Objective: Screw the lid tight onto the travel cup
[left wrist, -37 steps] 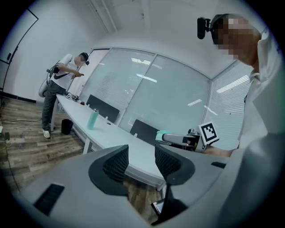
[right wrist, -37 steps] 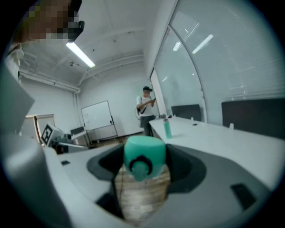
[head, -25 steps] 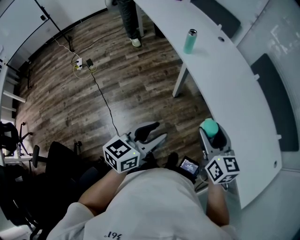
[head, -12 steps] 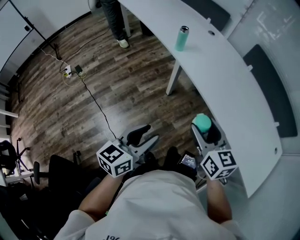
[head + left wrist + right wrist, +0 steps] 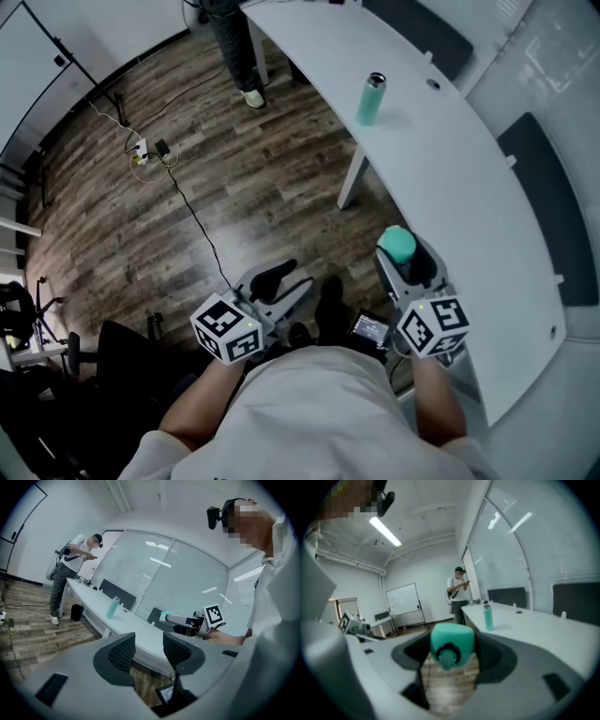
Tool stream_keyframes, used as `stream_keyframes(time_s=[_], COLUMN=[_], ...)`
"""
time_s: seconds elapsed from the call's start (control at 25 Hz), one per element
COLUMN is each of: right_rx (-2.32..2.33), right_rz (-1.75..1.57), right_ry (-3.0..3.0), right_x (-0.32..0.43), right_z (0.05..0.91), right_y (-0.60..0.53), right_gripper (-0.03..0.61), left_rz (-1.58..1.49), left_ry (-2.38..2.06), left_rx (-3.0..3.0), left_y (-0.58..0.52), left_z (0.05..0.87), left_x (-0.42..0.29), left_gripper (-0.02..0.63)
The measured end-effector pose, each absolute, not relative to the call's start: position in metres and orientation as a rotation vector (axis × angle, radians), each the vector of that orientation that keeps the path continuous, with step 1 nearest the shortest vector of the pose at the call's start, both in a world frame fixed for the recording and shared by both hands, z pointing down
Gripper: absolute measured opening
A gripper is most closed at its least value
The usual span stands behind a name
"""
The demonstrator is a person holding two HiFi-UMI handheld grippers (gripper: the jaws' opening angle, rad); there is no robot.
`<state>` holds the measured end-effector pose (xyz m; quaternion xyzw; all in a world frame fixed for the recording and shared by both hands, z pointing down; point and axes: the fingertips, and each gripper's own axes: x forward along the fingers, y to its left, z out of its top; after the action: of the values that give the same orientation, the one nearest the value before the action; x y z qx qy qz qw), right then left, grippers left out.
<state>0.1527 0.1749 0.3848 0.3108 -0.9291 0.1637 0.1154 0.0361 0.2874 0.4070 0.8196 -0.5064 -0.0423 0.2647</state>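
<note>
Teal lid [image 5: 452, 645] clamped in right gripper [image 5: 405, 262]; left gripper [image 5: 149, 649] parted, empty

The person wears a pale grey short-sleeved T-shirt [image 5: 314, 403] and a black head-mounted camera [image 5: 214, 516]. The left tongs [image 5: 281, 279] and right tongs [image 5: 405, 255] are grey moulded plastic with dark ribbed pads [image 5: 123, 652], each carrying a white cube [image 5: 225, 328] printed with black square markers.

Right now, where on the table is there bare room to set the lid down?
The table is bare all the way from the cup to its near end beside the right gripper, which holds the lid. Crowded only at the far end: small things by the standing person.
</note>
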Motion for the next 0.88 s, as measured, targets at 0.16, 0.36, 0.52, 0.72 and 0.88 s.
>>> stream_keyframes(time_s=[0.16,0.36,0.52,0.72,0.88], right_rx=[0.844,0.782,0.765,0.787,0.802], right_rz=[0.479,0.468,0.481,0.520,0.538], right_ry=[-2.755,-2.776,-2.782,-2.777,-2.784], right_x=[0.135,0.125,0.130,0.141,0.145], right_z=[0.383,0.377,0.380,0.388,0.389], right_y=[0.129,0.077,0.043,0.013,-0.002], right_gripper=[0.311,0.311,0.311,0.311,0.311], left_rz=[-0.112,-0.118,-0.108,-0.081,-0.084], left_ry=[-1.426,-1.467,-1.470,-1.462,-1.443], left_rx=[2.193,2.173,2.164,2.174,2.193], left_y=[0.247,0.193,0.156,0.124,0.105], left_z=[0.403,0.400,0.402,0.403,0.402], left_x=[0.024,0.022,0.030,0.038,0.042], left_gripper=[0.201,0.201,0.201,0.201,0.202])
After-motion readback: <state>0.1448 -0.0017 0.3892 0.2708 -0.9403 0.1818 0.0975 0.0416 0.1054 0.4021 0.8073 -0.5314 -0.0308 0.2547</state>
